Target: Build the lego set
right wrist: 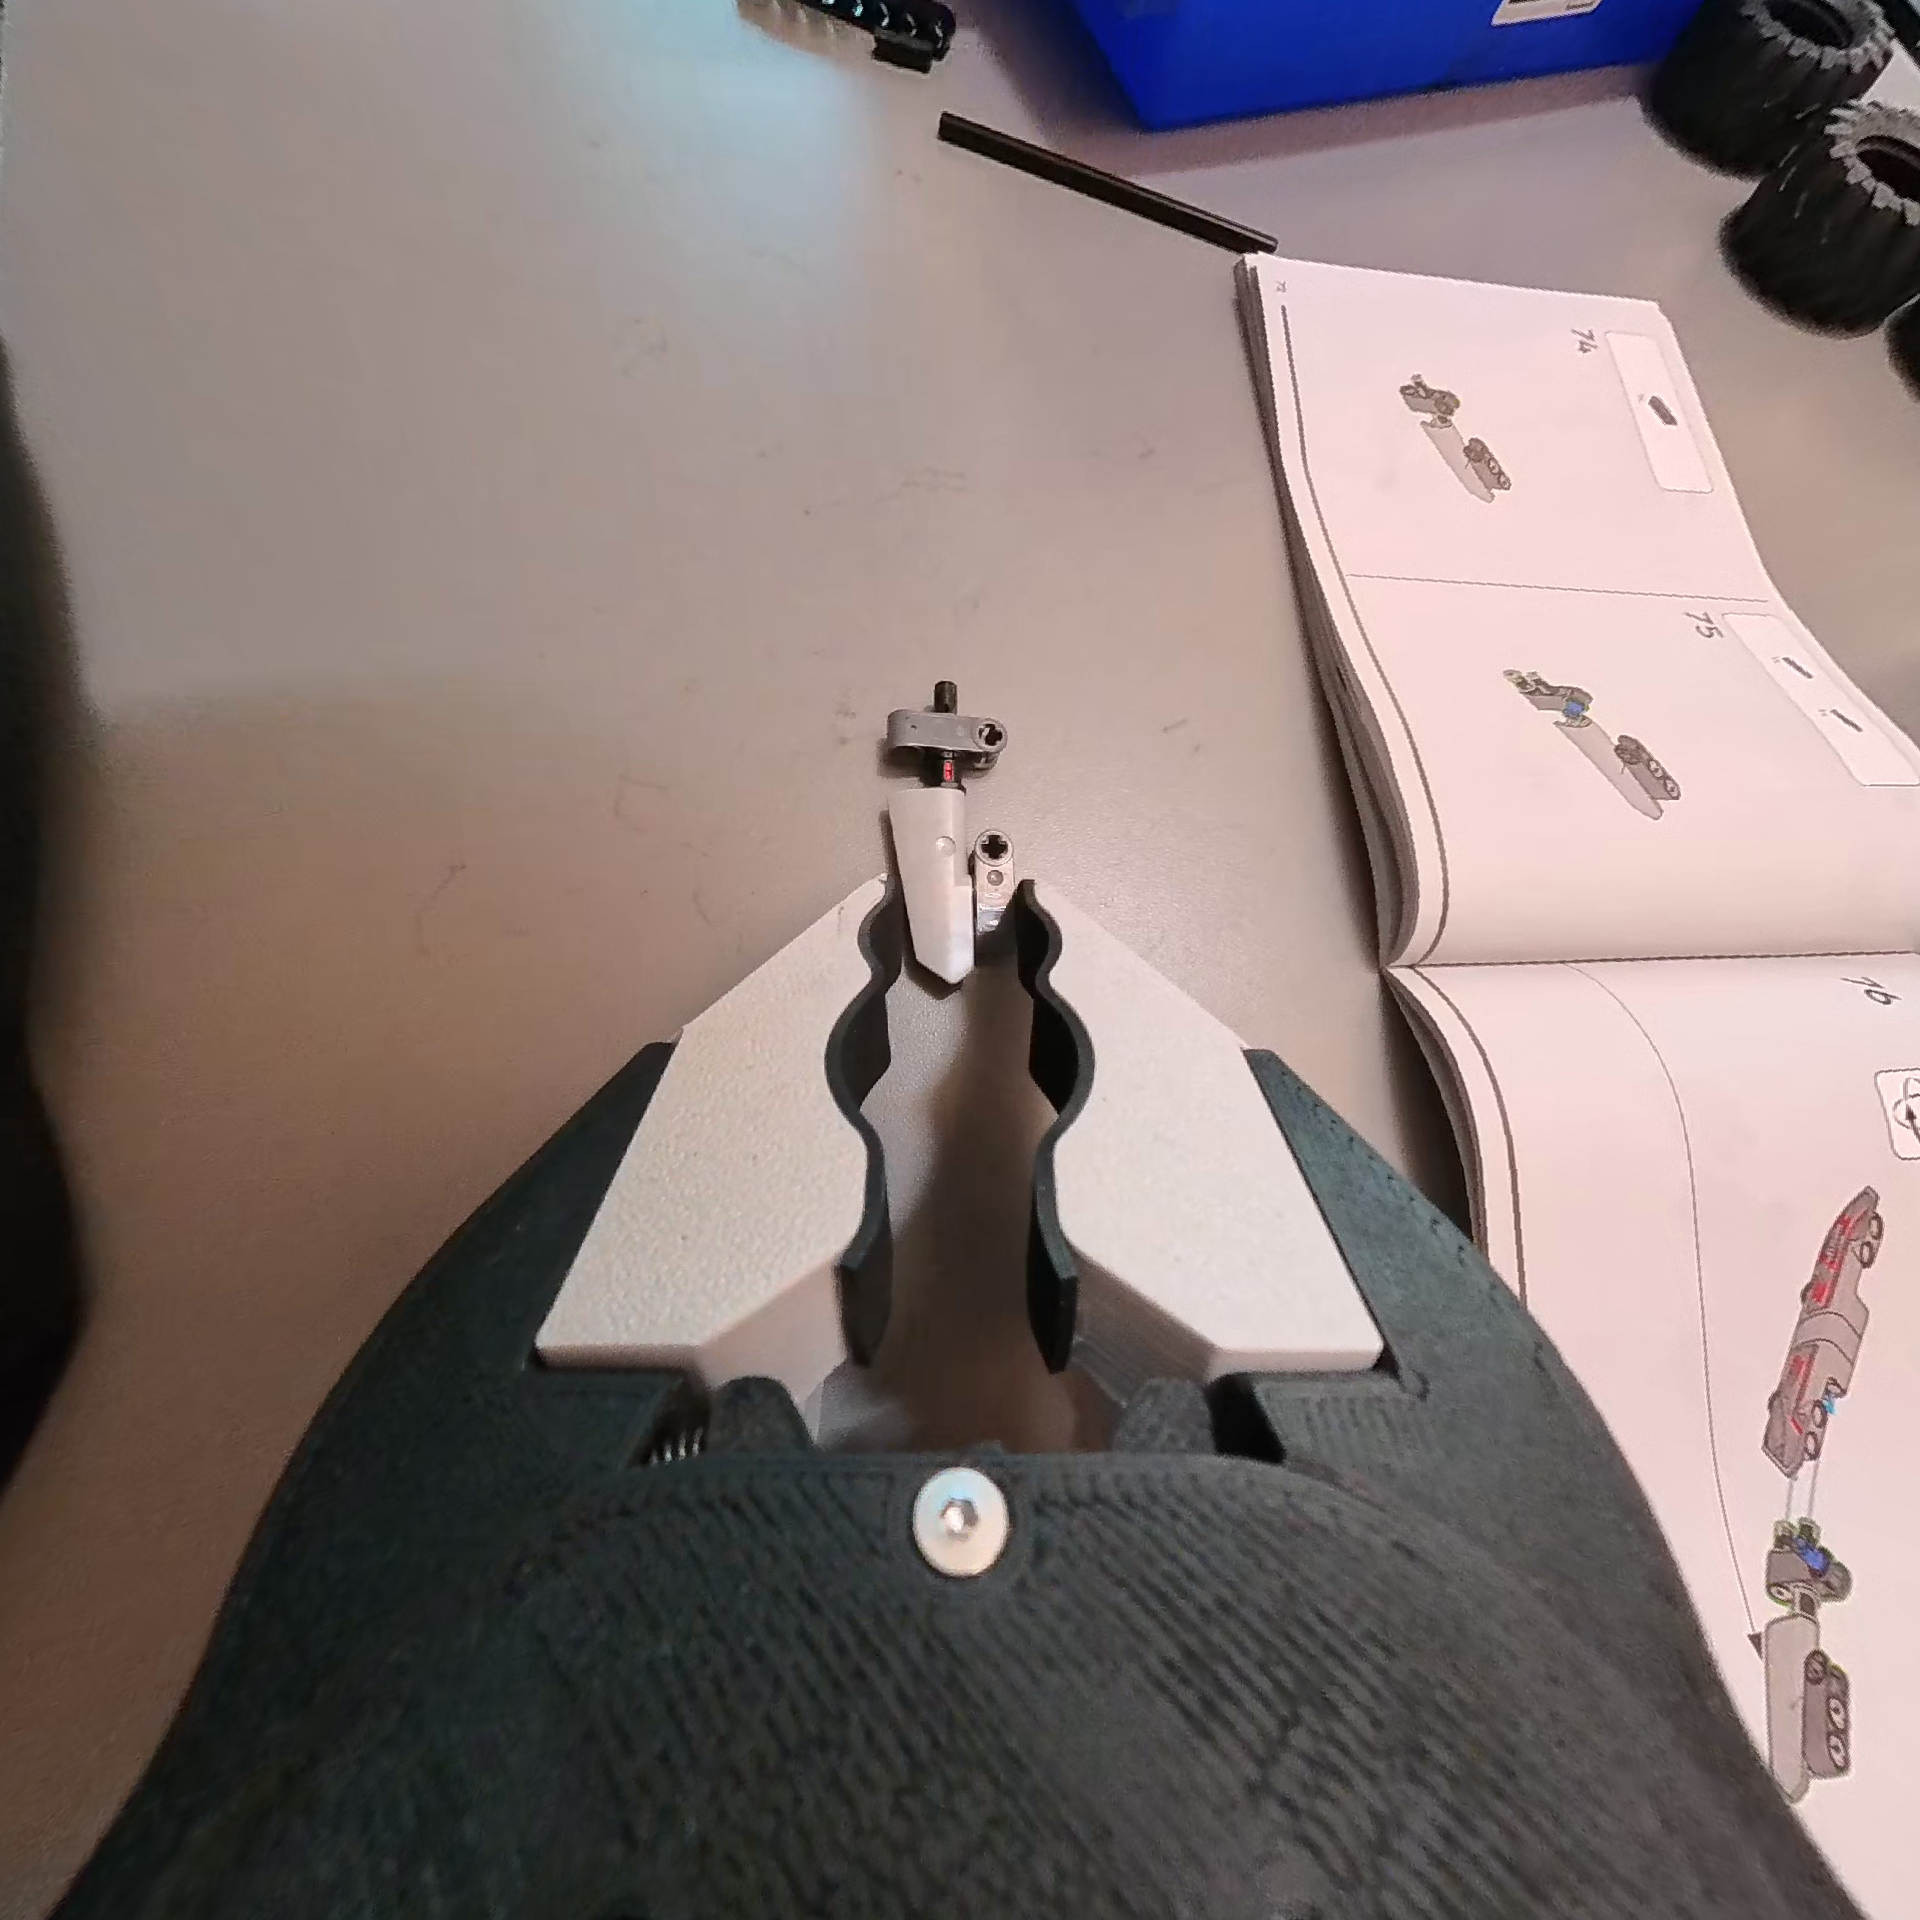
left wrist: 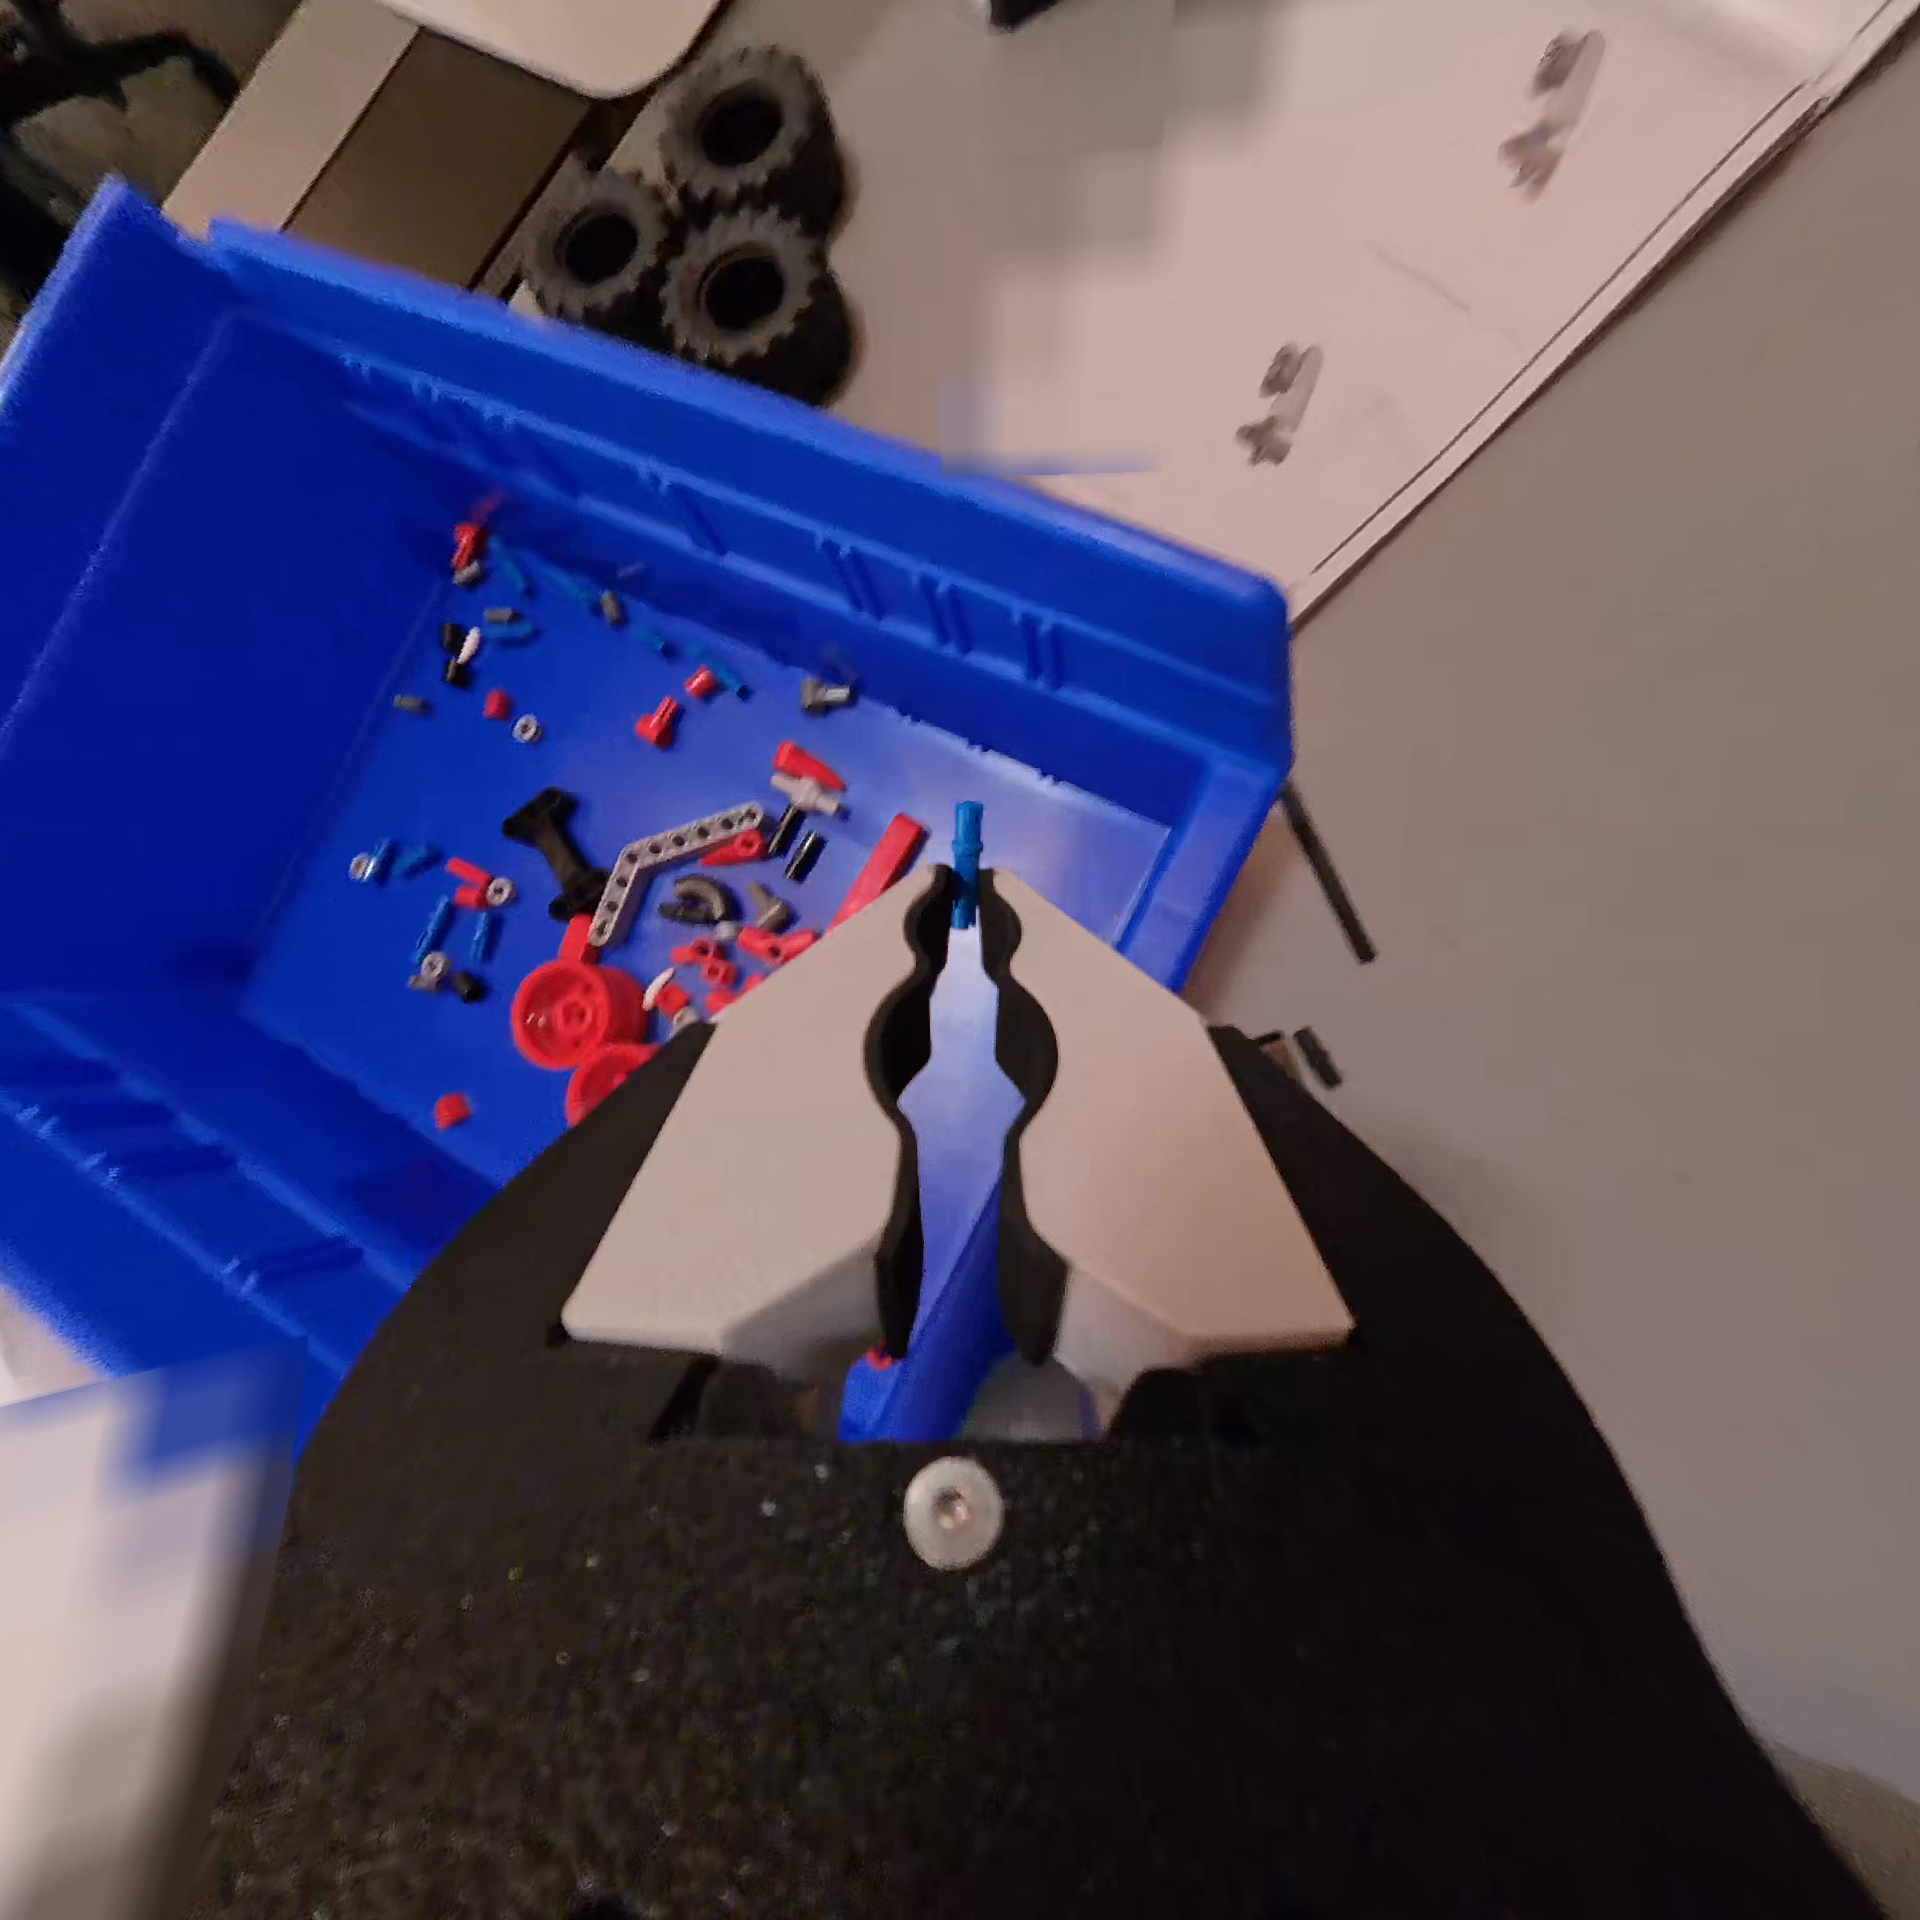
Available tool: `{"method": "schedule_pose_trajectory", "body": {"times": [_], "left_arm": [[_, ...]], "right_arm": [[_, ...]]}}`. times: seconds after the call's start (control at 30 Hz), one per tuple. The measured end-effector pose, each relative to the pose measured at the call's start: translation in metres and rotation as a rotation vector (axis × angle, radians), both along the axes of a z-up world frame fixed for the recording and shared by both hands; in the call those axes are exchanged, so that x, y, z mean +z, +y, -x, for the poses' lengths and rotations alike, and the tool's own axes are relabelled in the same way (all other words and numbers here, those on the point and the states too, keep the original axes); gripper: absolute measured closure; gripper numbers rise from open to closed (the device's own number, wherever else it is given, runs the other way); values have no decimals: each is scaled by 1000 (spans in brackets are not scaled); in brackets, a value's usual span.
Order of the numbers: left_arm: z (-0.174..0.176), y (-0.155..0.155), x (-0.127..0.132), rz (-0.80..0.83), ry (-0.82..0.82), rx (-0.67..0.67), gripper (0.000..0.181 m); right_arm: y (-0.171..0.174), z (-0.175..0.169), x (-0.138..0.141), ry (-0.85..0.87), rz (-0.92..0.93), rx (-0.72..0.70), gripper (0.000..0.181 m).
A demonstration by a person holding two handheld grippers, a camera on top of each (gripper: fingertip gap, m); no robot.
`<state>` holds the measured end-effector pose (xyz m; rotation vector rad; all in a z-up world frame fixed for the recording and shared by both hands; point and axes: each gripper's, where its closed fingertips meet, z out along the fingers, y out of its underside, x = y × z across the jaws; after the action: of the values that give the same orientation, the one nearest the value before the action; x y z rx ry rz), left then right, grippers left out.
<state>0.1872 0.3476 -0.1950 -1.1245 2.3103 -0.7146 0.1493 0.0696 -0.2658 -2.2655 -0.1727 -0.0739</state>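
Note:
In the left wrist view my left gripper (left wrist: 964, 883) is shut on a small blue pin (left wrist: 966, 847), held above the near right corner of the blue bin (left wrist: 156, 540). The bin holds several loose red, black, grey and blue pieces, among them a grey angled beam (left wrist: 675, 862) and red wheel hubs (left wrist: 566, 1013). In the right wrist view my right gripper (right wrist: 951, 899) is shut on a small grey assembly (right wrist: 940, 883) of a white panel piece and grey connectors, with a black axle at its far tip, just above the table.
An open instruction booklet (right wrist: 1558, 675) lies right of the right gripper and also shows in the left wrist view (left wrist: 1351, 260). Black tyres (left wrist: 727, 208) sit behind the bin; they also show in the right wrist view (right wrist: 1829, 187). A long black axle (right wrist: 1101, 192) lies on the grey table. Some 30 cm of space lies between my two pairs of fingers.

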Motion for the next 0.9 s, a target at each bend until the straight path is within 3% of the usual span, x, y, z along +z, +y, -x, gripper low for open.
{"method": "schedule_pose_trajectory", "body": {"times": [0.17,0.37,0.73,0.9], "left_arm": [[7,21,-27,-120,169,71,179],[-1,11,-53,-36,364,20,179],[-11,4,-66,-6,345,13,179],[-18,-2,-71,70,355,29,171]], "right_arm": [[0,0,0,-14,-2,0,162],[0,0,0,9,1,-1,161],[0,0,2,-80,-14,-1,162],[0,0,1,0,0,-2,161]]}}
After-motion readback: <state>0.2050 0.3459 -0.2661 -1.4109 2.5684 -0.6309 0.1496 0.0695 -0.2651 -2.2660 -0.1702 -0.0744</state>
